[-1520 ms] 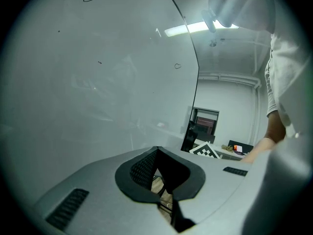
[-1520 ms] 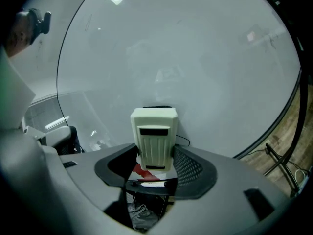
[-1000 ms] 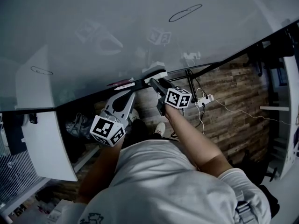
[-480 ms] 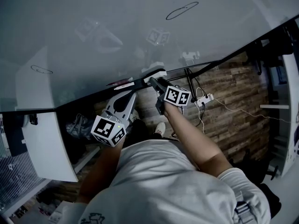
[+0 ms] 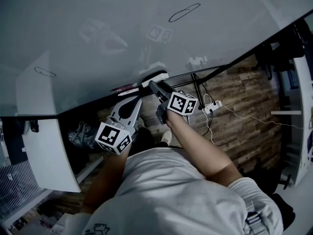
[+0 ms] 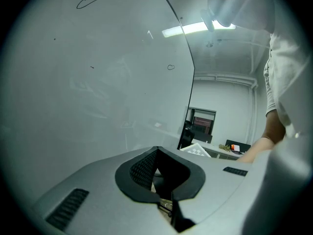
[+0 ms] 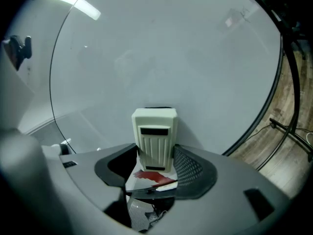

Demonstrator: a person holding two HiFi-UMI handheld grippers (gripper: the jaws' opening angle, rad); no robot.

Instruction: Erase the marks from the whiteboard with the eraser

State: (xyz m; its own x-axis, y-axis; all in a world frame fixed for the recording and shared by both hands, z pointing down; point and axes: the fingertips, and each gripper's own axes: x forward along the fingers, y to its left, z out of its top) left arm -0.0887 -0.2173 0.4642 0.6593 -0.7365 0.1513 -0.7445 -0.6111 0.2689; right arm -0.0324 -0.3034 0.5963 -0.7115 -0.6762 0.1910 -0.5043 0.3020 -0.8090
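a: what's furthest left?
b: a small oval mark (image 5: 45, 72) low on the whiteboard (image 5: 146, 38). next comes the left gripper (image 5: 137, 99), fingers closed together on nothing, tips just under the board's lower edge.
a: and the eraser?
b: the eraser (image 7: 154, 137) is clamped upright between the fingers of the right gripper (image 5: 155, 85), far end at the board's lower edge. a larger oval mark (image 5: 184, 12) sits well above and right of it.

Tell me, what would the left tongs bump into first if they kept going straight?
Probably the whiteboard. The left tongs point at its bare surface, and nothing shows in between. How far off the board is, I cannot tell.
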